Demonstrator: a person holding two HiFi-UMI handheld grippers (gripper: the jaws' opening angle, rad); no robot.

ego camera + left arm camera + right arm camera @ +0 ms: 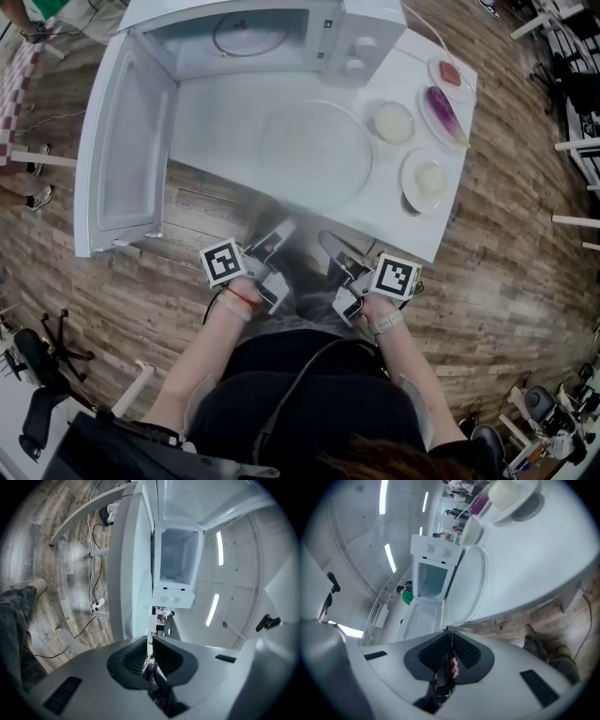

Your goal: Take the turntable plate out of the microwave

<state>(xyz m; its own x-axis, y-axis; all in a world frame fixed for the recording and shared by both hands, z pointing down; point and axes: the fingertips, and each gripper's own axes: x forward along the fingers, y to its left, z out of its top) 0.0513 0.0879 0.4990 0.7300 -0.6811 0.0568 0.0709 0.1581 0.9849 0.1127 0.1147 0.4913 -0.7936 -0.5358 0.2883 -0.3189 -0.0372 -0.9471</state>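
Two hand-held grippers, the left gripper (278,232) and the right gripper (330,244), sit side by side on the near rim of the glass turntable plate (314,155), each with its ribbed pads closed on the thin glass edge. The plate stretches away from the fingertips over the white table (220,122), outside the microwave (356,42), whose door (122,150) hangs open beyond the left fingers. Whether the plate touches the table cannot be told. Dishes of food (424,183) stand right of the right fingers.
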